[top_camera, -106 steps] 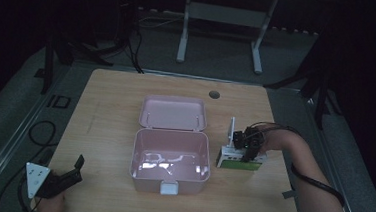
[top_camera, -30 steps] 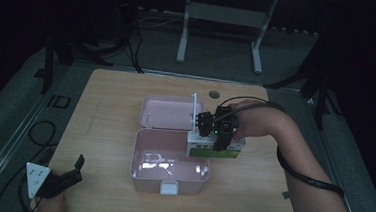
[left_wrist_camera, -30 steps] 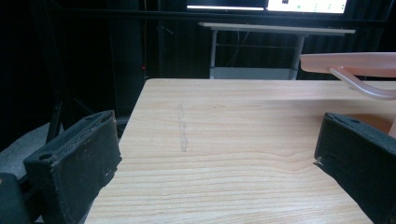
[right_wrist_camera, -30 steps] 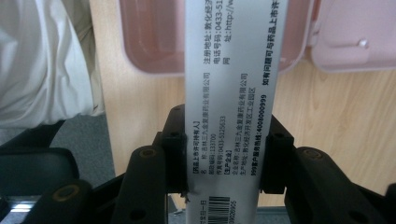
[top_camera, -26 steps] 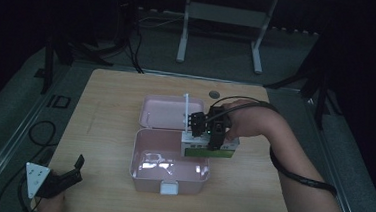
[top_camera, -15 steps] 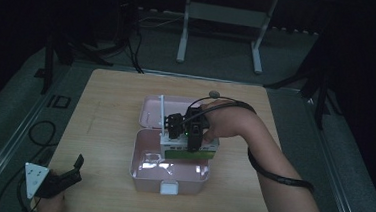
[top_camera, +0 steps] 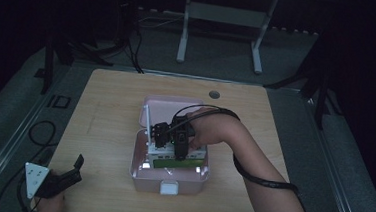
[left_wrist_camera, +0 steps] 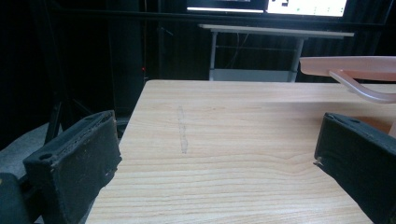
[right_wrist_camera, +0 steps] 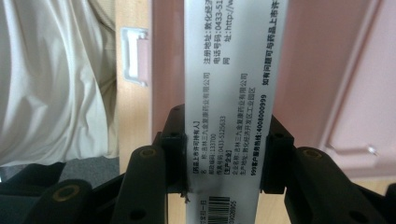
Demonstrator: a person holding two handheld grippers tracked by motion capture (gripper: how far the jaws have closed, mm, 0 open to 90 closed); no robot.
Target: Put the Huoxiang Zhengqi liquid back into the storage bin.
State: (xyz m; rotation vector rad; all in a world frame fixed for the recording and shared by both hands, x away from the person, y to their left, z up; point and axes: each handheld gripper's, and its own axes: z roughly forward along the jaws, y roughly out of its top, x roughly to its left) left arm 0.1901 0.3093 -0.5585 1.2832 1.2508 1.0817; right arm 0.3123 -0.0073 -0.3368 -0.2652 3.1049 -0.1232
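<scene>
step: packing | right hand-held gripper (top_camera: 169,144) pinches the carton (right_wrist_camera: 226,116) by its narrow sides, low over the open pink box (top_camera: 168,177) on the bench (top_camera: 110,115) | done: carton brought to the box | left: set it flat inside, release, close lid (top_camera: 173,107) | left hand-held gripper (top_camera: 68,175) spread, idle at the bench corner

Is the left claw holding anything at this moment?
No: in the left gripper view the left claw stands wide open, with only the bare wooden table between its jaws.
</scene>
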